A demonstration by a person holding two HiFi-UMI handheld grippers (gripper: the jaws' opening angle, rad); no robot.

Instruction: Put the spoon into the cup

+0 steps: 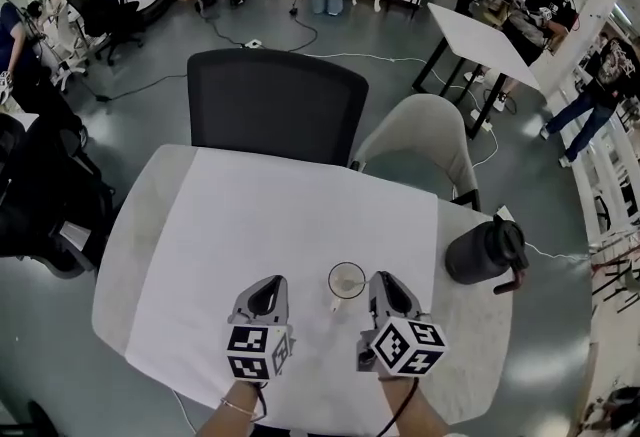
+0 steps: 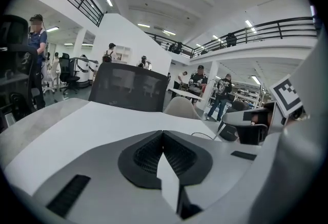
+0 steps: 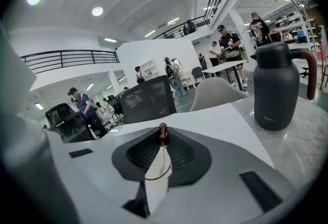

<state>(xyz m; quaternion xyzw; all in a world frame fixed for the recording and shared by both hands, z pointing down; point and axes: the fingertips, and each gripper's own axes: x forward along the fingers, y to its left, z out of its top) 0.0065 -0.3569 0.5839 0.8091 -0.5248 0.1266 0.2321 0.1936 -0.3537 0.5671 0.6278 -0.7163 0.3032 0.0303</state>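
Observation:
A clear glass cup [image 1: 347, 280] stands on the white cloth [image 1: 280, 225], between my two grippers and just ahead of them. A small pale piece [image 1: 336, 304] lies against its near side; what it is I cannot tell. My right gripper [image 1: 383, 277] sits just right of the cup. In the right gripper view this gripper [image 3: 162, 135] is shut on a thin spoon [image 3: 162, 129], whose brown knobbed end pokes out at the jaw tips. A fine stem and curved outline show in the gap behind. My left gripper [image 1: 270, 283] [image 2: 163, 135] is shut and holds nothing.
A dark grey kettle [image 1: 485, 250] [image 3: 275, 89] with a brown handle stands on the bare marble table [image 1: 125, 255] at the right. A black chair [image 1: 272, 105] and a beige chair [image 1: 425, 135] stand behind the table. People and office furniture fill the room beyond.

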